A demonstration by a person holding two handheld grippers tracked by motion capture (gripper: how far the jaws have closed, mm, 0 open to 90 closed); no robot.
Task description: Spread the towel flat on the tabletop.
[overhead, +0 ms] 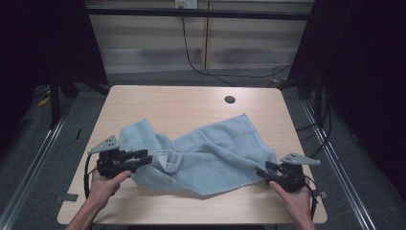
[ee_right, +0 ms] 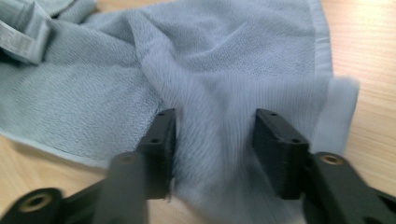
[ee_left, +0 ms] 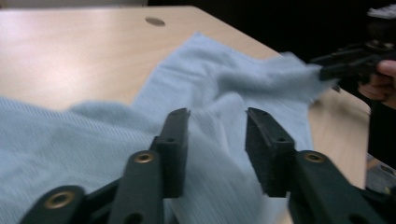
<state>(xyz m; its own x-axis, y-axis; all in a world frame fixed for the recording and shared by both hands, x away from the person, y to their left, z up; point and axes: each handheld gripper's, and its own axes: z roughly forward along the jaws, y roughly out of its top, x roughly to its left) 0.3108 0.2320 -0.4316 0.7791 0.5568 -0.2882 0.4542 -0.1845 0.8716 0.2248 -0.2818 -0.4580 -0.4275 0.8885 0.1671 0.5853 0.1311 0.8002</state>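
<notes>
A light blue towel (overhead: 210, 153) lies crumpled across the wooden table (overhead: 182, 103), bunched and folded at its left end. My left gripper (overhead: 146, 155) sits at that left end, held in a hand, jaws pointing right over the cloth. In the left gripper view its jaws (ee_left: 217, 135) stand apart with the towel (ee_left: 224, 79) lying beneath and between them, pads not pressing. My right gripper (overhead: 262, 171) is at the towel's near right corner. Its jaws (ee_right: 215, 135) are also apart over the towel (ee_right: 224, 56), with the fabric loose between them. The right gripper (ee_left: 327, 65) shows at the towel's far edge.
A round cable hole (overhead: 230, 99) sits in the table's far right part. Bare wood lies beyond the towel and along the near edge. Dark frame rails and cables run around the table on the floor.
</notes>
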